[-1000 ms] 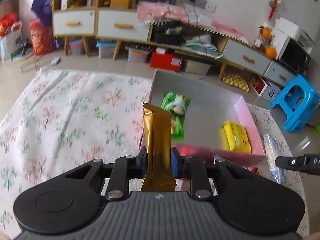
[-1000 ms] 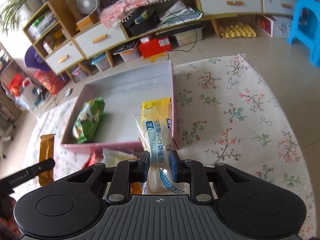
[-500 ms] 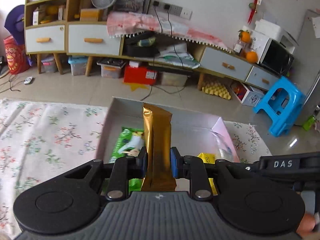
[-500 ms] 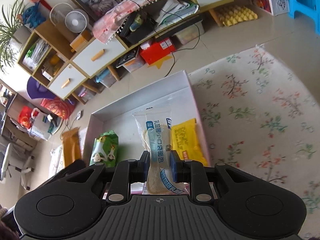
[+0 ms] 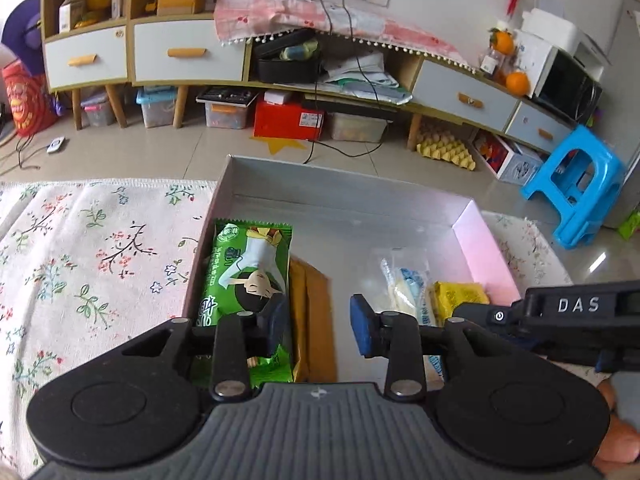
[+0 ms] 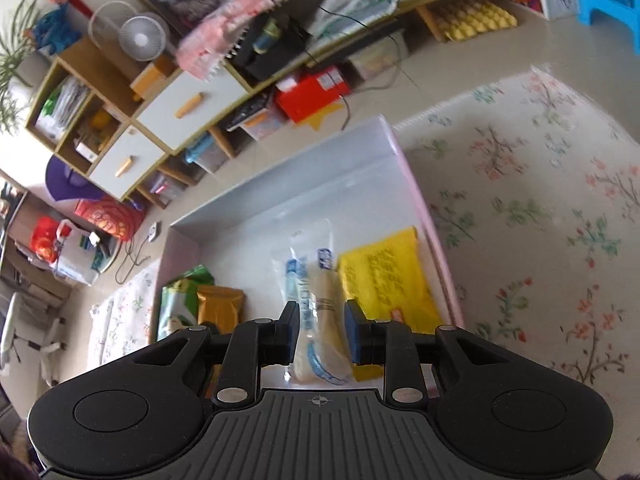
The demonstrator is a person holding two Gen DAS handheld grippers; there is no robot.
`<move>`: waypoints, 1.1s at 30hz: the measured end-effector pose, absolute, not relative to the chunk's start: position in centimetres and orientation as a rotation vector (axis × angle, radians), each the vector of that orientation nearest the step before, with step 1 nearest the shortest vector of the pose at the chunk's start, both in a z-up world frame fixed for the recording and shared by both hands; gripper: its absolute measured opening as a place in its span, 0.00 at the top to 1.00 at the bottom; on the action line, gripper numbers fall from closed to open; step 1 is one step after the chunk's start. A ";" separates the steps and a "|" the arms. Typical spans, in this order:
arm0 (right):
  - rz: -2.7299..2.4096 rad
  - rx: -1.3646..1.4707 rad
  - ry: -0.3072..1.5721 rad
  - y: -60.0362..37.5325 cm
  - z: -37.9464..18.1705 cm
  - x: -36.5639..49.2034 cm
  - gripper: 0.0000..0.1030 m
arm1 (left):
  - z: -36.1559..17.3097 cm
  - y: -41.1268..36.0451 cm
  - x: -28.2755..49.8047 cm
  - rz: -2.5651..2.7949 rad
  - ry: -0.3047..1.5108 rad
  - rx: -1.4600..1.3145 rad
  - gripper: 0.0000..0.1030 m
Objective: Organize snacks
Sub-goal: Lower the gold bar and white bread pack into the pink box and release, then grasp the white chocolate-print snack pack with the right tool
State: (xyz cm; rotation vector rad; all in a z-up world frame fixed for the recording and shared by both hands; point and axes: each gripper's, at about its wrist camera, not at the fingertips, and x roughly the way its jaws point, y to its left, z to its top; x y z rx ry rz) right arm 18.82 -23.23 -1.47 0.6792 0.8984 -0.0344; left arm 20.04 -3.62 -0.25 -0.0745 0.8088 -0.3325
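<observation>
A shallow pink box with a grey inside (image 5: pixel 344 184) (image 6: pixel 280 184) lies on a floral cloth. In it lie a green snack pack (image 5: pixel 248 276) (image 6: pixel 180 296), a gold bar (image 5: pixel 314 312) (image 6: pixel 220 306), a clear white-and-blue bread pack (image 5: pixel 404 288) (image 6: pixel 316 292) and a yellow pack (image 5: pixel 460 298) (image 6: pixel 384 276). My left gripper (image 5: pixel 318 330) is open and empty just above the gold bar. My right gripper (image 6: pixel 320 330) is open, with the bread pack lying loose between its fingers. The right gripper's body also shows in the left wrist view (image 5: pixel 576 320).
The floral cloth (image 5: pixel 92 248) (image 6: pixel 540 216) spreads on both sides of the box. Beyond it are tiled floor, a low cabinet with drawers (image 5: pixel 188 52), a red box (image 5: pixel 288 120) and a blue stool (image 5: pixel 576 184).
Both grippers moved over the box and opened. The gold bar left my left gripper and now lies beside the green pack. The bread pack dropped beside the yellow pack.
</observation>
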 end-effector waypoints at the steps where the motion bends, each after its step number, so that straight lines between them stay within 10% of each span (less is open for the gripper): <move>1: -0.040 0.683 0.896 -23.5 -1.2 18.7 0.75 | 0.1 -3.5 19.9 -0.328 0.801 -0.082 0.56; 16: 0.109 0.455 0.780 -22.4 7.2 11.4 0.44 | 4.4 0.4 14.3 -0.172 0.752 -0.069 0.01; 18: 0.089 0.417 0.783 -22.7 7.2 10.2 0.20 | 4.5 0.8 13.0 -0.138 0.745 -0.056 0.00; 33: 0.038 0.310 1.112 -21.9 0.9 4.6 0.20 | 0.9 1.7 8.4 -0.234 1.027 -0.137 0.02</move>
